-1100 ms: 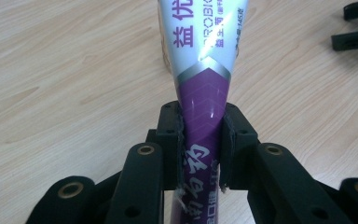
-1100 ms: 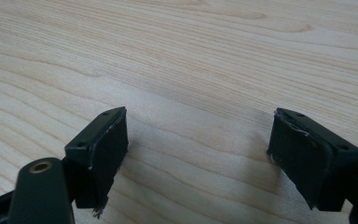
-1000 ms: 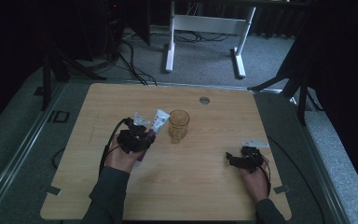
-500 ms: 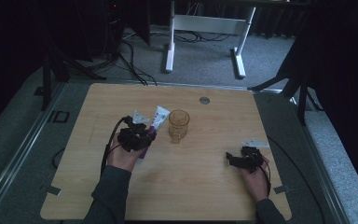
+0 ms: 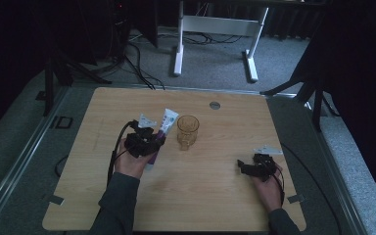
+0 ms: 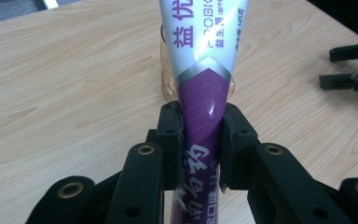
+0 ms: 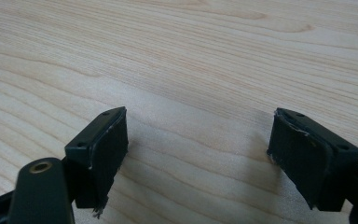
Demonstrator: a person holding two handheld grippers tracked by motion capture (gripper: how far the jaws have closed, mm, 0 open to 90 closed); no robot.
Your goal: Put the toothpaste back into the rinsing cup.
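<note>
the left tongs (image 6: 200,140) clamp the purple middle of the tube (image 6: 204,70), which feels light, soft and slippery, just before the glass (image 5: 187,131); the right tongs (image 7: 198,154) stand wide, empty.

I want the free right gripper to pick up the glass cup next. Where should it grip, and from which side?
Probably the glass cup by its upright wall near the rim, coming in level from its right, where the table is bare. The toothpaste tube in the left gripper crowds its left side.

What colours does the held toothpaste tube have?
Purple and white plastic toothpaste tube, silver chevron between; clearest in left gripper view.
</note>
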